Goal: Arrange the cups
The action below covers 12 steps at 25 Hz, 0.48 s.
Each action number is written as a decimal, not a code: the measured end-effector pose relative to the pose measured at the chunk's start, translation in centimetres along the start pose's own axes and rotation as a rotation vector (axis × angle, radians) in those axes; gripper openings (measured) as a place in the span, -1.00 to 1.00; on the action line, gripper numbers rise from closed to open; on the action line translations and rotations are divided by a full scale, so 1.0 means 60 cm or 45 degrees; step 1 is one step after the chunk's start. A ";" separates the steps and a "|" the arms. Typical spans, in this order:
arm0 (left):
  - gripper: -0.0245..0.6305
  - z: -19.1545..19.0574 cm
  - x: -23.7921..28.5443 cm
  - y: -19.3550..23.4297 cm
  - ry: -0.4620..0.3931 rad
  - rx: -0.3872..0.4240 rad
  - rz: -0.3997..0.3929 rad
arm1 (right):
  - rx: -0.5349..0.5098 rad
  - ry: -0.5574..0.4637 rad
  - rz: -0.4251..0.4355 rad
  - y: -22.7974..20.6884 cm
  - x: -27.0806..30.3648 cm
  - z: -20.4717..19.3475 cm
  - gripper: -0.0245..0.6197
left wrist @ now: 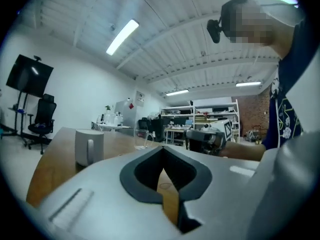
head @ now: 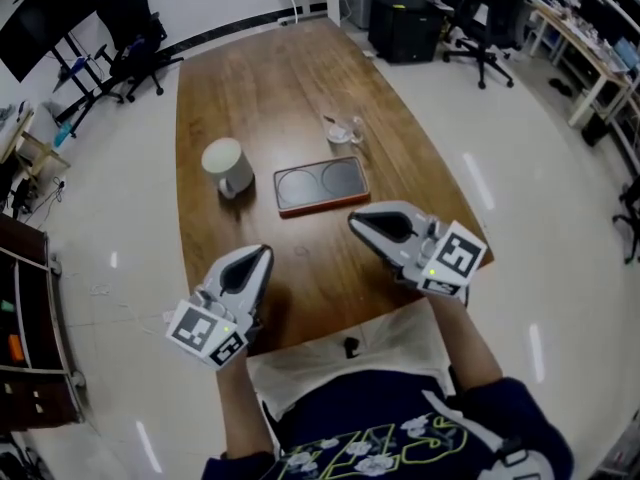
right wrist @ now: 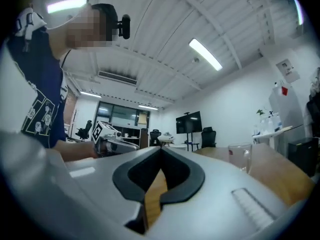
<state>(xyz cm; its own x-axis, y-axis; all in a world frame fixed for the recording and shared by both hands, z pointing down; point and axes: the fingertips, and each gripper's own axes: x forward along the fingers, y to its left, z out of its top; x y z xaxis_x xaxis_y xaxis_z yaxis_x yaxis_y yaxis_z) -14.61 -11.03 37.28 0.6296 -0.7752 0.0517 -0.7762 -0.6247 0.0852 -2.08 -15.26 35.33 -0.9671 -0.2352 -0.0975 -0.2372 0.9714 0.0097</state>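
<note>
At the near edge of the brown wooden desk (head: 270, 78), the left tongs (head: 264, 253) and right tongs (head: 354, 222) are both pressed together, nothing in them. Mid-desk sits the empty dark two-well tray with an orange rim (head: 322, 209). The white ceramic mug (head: 226, 166) is just beside it toward the left edge, and the clear glass cup (head: 343, 130) is past it, toward the right edge. Reckon going in closed could knock the light glass over, and a rim pinch on the mug might slip.

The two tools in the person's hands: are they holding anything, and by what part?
Nothing. The left tool and right tool are shut and empty; the mug and glass stand untouched on the table.
</note>
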 end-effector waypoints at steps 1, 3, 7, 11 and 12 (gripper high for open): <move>-0.92 -0.009 0.003 -0.012 0.047 0.029 -0.020 | 0.009 0.018 0.021 0.009 0.004 -0.003 -0.89; -0.92 -0.031 0.008 -0.032 0.140 0.044 -0.080 | 0.019 0.076 0.033 0.014 0.013 -0.013 -0.89; -0.93 -0.039 0.011 -0.042 0.166 0.044 -0.140 | 0.047 0.259 0.009 0.003 0.039 -0.054 -0.89; -0.93 -0.037 0.010 -0.041 0.163 0.037 -0.135 | 0.074 0.322 -0.025 -0.006 0.047 -0.072 -0.89; -0.93 -0.037 0.010 -0.042 0.163 0.037 -0.137 | 0.077 0.325 -0.036 -0.008 0.045 -0.073 -0.89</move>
<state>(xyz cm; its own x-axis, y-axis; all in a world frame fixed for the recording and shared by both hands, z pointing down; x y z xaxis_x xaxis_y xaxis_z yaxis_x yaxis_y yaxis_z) -12.22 -9.71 39.28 0.7069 -0.6865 0.1706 -0.7035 -0.7074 0.0681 -4.96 -16.50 39.45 -0.9539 -0.2555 0.1574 -0.2661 0.9627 -0.0497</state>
